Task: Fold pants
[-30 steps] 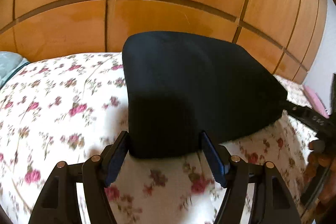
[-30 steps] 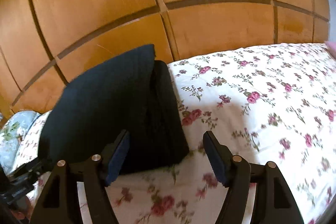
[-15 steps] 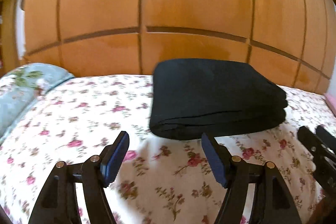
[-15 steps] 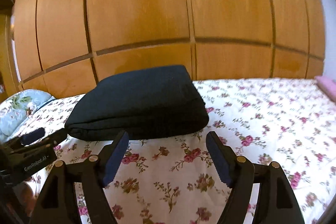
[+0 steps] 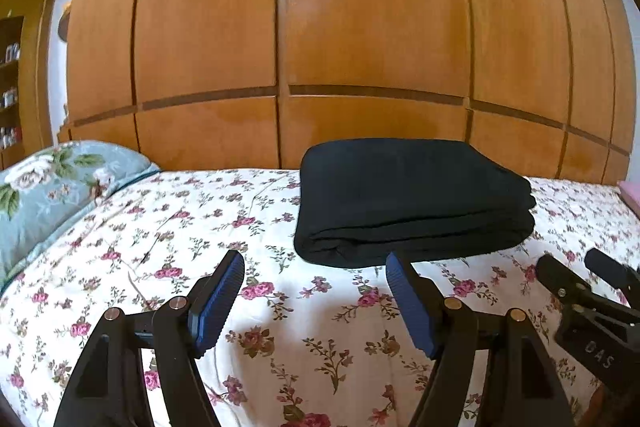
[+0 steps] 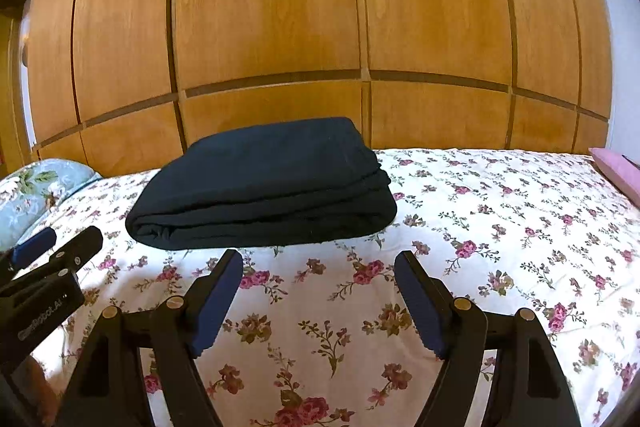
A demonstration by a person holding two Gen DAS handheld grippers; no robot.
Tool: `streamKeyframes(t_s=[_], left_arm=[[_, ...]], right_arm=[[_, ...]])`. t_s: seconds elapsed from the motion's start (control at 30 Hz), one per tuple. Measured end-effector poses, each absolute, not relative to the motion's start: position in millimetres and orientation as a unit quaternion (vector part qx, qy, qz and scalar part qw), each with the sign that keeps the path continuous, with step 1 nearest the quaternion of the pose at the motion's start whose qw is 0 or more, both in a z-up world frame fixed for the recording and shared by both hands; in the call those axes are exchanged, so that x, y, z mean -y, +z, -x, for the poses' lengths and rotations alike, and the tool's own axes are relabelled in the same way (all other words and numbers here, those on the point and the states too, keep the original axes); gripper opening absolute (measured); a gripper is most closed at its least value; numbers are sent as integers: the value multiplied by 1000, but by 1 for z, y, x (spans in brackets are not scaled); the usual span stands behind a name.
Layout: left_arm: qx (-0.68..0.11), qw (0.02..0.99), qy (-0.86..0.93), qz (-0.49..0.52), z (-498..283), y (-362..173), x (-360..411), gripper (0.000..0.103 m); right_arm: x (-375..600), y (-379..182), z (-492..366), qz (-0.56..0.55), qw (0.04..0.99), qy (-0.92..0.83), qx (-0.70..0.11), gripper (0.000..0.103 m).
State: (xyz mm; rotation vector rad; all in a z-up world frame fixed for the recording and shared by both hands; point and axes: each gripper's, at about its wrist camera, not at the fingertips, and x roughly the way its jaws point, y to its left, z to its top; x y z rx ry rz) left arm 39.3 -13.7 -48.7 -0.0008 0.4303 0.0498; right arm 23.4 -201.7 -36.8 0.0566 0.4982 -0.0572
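On the bed (image 5: 280, 307), the folded pants (image 5: 412, 203) are lying soft, light and limp. Both sets of fingers (image 5: 218, 303) (image 6: 418, 301) are standing open and empty; the thick folded edge is offering the firmest hold.

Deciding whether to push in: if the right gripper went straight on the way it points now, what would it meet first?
Probably the floral bedspread, just right of the folded black pants. The right gripper is open and empty, tilted down at bare sheet; the pants' right end lies close to that line, and depth is unclear.

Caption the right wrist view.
Folded black pants lie on floral bedspread; right gripper open and empty.
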Motion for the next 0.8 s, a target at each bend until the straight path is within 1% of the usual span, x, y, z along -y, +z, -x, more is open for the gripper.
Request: streamKeyframes(t_s=[0.33,0.8], left_arm=[[-210,977,18,-18,-38,-50,20,74],[-225,974,21,0,-44,-55,14,73]], right_arm=[[201,-39,-22,-26,968,-35,-245,78],[208,-39,-22,-45,967,-45,-246,78]])
